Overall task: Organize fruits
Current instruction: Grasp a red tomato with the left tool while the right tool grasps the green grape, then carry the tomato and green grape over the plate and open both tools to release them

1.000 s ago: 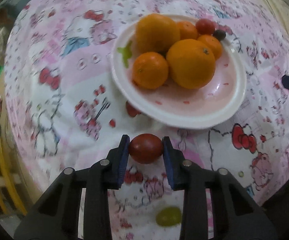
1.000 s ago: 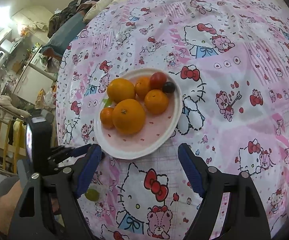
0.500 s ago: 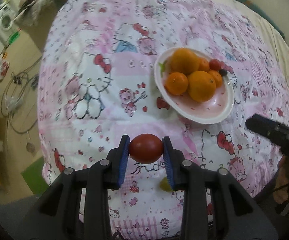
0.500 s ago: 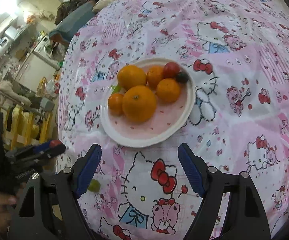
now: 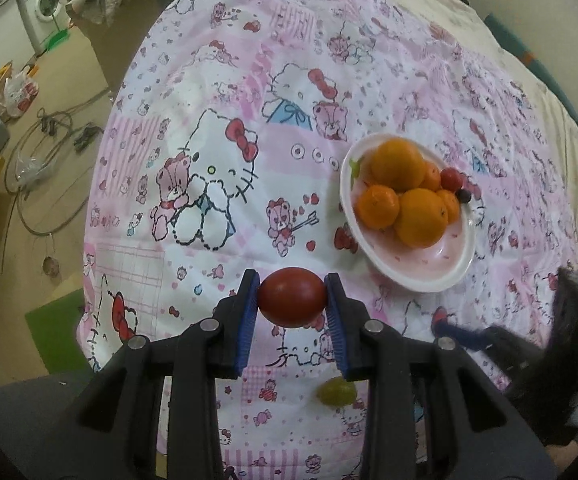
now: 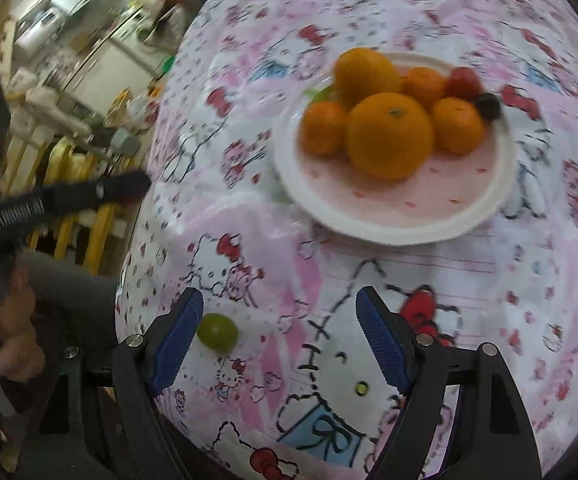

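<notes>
In my left wrist view, the left gripper [image 5: 292, 298] is in the lower middle of the frame, closed on a red tomato [image 5: 291, 297] that sits between its two blue pads. The tomato is in the air above the patterned cloth [image 5: 209, 120], well apart from the plate [image 5: 429, 276], which lies in the right half of the frame with several oranges [image 5: 421, 216], a small tomato and a dark berry on it. A green grape [image 5: 336, 390] lies on the cloth in the lower right, near the pads.

In my right wrist view, the same grape [image 6: 217, 330] is in the lower left, just beside the left pad of the right gripper [image 6: 279, 334]. This gripper is wide open and holds nothing. The plate [image 6: 389, 224] is in the upper right of this frame.

I see three risks. The tomato is smooth and round, so too much squeeze may crush it, and too little may let it slip. The oranges are heaped, so a fruit dropped on them may roll off the plate. The grape is off centre, so closing now may push it away instead of catching it.
</notes>
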Motion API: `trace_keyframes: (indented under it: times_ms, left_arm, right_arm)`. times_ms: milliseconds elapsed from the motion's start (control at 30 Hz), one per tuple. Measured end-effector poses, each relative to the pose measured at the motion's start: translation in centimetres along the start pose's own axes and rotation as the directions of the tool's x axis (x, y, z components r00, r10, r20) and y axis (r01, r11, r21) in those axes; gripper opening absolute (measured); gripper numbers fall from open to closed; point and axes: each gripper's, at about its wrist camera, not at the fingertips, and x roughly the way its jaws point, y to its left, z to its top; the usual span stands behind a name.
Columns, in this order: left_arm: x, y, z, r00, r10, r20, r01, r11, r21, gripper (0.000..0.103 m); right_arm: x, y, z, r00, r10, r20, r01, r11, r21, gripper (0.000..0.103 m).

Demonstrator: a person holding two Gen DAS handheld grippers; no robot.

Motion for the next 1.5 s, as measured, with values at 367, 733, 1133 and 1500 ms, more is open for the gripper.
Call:
trace_keyframes:
  times_ms: [367,733,1133,1500]
  left_arm:
    - [-0.4,0.2,0.3,0.998,-0.055,-0.009,0.054,0.998,-0.038,0.029]
    - [0.0,0.7,0.1,1.000,-0.016,-0.011,0.015,0.999,-0.048,0.029]
    - [1.3,-1.3,-0.3,1.000,-0.011,-0.021,0.012,0.999,0.031,0.029]
    - [4.6,-7.6,0.8,0.993,-0.106,-0.044,0.112,0.977,0.182,0.029]
  right_arm:
    - [4.6,4.8,-2.6,0.990,0.035,-0.137,-0.067,0.969,-0.238,0.053]
    - [4.9,5.8,-2.9,0.996,-0.010,-0.091,-0.019,0.951,-0.310,0.030]
    - [-6.3,-1.1,0.0,0.981,0.056,0.187,-0.048,0.998,-0.046,0.030]
    - [-12.0,-8.2,4.5,0.954,-0.040,0.298,0.018,0.997,0.074,0.030]
